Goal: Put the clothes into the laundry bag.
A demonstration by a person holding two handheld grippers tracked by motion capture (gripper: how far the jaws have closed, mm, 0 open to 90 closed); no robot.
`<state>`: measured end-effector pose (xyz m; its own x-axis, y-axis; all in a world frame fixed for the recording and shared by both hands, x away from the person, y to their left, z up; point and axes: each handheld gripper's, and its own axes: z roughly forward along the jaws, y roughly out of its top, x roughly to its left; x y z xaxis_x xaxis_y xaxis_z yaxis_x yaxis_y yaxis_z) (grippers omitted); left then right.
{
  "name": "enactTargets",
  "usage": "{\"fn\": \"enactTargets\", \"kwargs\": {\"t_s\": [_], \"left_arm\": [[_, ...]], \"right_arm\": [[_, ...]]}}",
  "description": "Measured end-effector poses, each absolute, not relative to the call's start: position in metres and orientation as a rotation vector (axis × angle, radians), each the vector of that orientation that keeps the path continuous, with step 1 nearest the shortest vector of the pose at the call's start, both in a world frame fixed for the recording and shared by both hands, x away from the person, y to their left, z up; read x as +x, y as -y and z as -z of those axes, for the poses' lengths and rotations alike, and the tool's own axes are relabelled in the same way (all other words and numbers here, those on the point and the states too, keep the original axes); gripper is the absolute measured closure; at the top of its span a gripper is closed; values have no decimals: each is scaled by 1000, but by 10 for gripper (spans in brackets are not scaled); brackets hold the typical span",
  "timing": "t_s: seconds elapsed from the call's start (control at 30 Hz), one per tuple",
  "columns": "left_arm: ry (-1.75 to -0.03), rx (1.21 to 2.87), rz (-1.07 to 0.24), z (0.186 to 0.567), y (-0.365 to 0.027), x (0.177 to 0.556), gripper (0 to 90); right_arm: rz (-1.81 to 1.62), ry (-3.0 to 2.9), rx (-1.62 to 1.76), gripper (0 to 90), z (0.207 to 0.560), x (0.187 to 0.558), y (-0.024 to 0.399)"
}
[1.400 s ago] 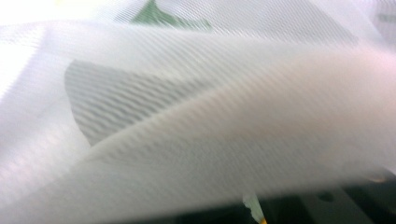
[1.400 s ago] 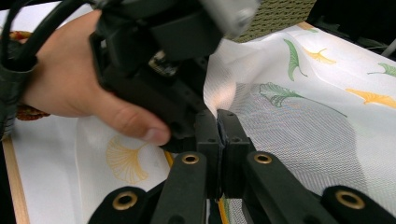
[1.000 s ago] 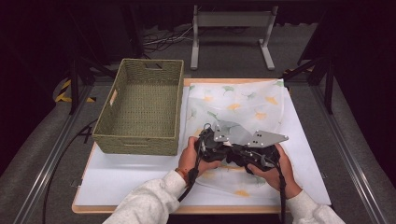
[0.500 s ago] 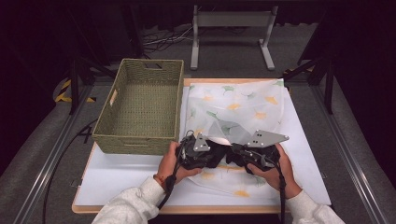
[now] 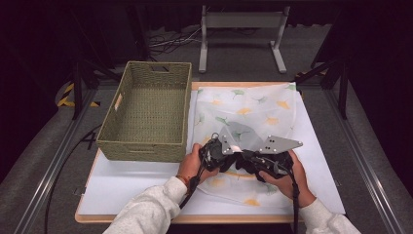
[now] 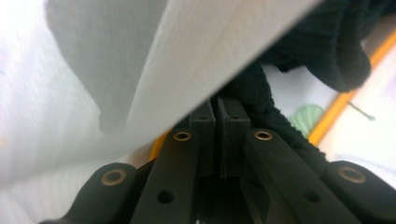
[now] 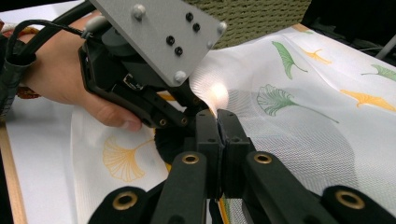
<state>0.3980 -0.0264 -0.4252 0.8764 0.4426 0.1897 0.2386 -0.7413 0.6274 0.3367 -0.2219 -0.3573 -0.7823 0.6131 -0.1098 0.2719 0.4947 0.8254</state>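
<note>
High view: white mesh cloth (image 5: 243, 117) with green and yellow ginkgo-leaf print lies spread on the white surface (image 5: 126, 185), centre-right of frame, its near part rumpled under the hands. Woven green basket (image 5: 148, 117) sits to the left of the cloth, its side right by the cloth's left edge.

Both grippers meet at lower centre of frame, over the cloth's near portion. Left gripper (image 5: 229, 157) held in the left hand (image 5: 195, 163), grey plate on top; right gripper (image 5: 249, 161) held in the right hand (image 5: 287, 178), also with a grey plate. The two sit tip to tip, just beside each other.

Left gripper view: jaws have just been closing and now stand together, pads pressed flat with a thin fold of the cloth (image 6: 196, 60) running in at their tips; a dark bunched bit of something lies just right of the tips, can't tell what.

Right gripper view: right gripper (image 7: 218, 122) jaws together, clamped on a raised ridge of cloth (image 7: 299, 126) at centre frame. Left gripper body and hand fill the upper left, its tips right next to this one's. Basket wall at top centre.
</note>
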Motion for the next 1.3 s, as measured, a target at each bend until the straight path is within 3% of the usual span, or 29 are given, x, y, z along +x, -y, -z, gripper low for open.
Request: {"fn": "enactTargets", "kwargs": {"t_s": [0.43,0.87,1.03,1.3], "left_arm": [[-594,2363,-465,418,24,413,869],[-423,2240,-334,399,-7,369,757],[-359,2230,-298,397,3,356,744],[-302,2261,-239,412,55,355,686]], "right_arm": [[-1186,-2386,743,891,362,338,220],[-1169,-2371,787,891,362,340,230],[-1164,-2371,789,891,362,340,229],[-1163,-2372,794,890,363,341,228]]}}
